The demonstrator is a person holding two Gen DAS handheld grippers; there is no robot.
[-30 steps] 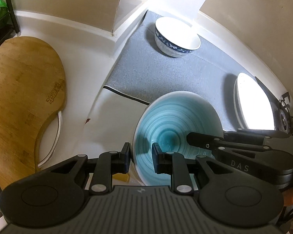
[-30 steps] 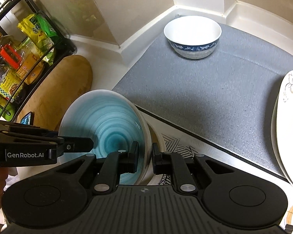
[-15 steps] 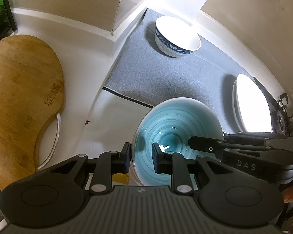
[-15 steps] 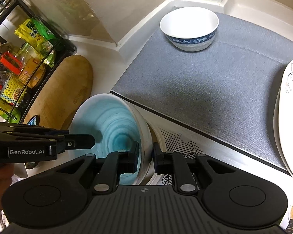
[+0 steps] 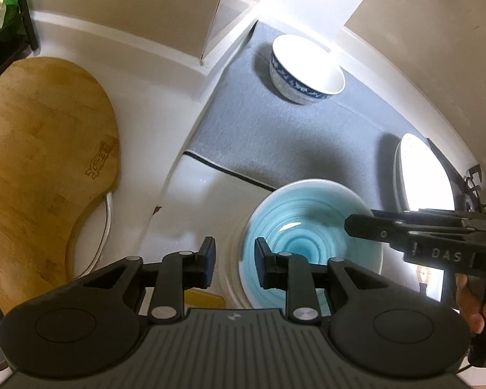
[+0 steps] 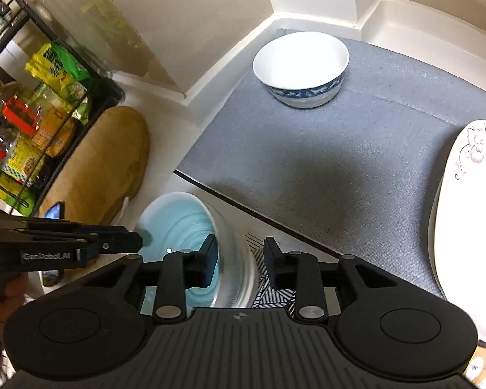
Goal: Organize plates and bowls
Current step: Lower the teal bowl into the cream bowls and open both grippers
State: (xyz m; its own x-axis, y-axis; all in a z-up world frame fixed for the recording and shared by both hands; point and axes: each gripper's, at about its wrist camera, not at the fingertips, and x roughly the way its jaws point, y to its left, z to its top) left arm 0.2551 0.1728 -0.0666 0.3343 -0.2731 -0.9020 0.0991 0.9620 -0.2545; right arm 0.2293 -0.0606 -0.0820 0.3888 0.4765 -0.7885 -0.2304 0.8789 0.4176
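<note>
The teal bowl (image 5: 307, 236) (image 6: 178, 227) with a white outside sits low over the white counter, blurred by motion. My left gripper (image 5: 235, 261) straddles its left rim. Its jaws are opening, and a gap shows on each side of the rim. My right gripper (image 6: 241, 259) straddles the opposite rim, jaws also opening, pads off the bowl. Each gripper shows in the other's view: the right gripper (image 5: 353, 225) and the left gripper (image 6: 133, 243). A white bowl with a blue band (image 5: 307, 71) (image 6: 301, 68) stands at the far end of the grey mat (image 5: 291, 149) (image 6: 340, 162).
White flower-patterned plates (image 5: 424, 175) (image 6: 469, 210) lie at the mat's right edge. A wooden cutting board (image 5: 39, 162) (image 6: 113, 162) lies left, beside a black rack of packets (image 6: 32, 113). A black-and-white patterned piece (image 6: 269, 288) shows under the teal bowl. Walls enclose the corner.
Both pairs of jaws have widened from a grip on the teal bowl's rim and let it go. The bowl has sunk lower and looks smaller and blurred.
</note>
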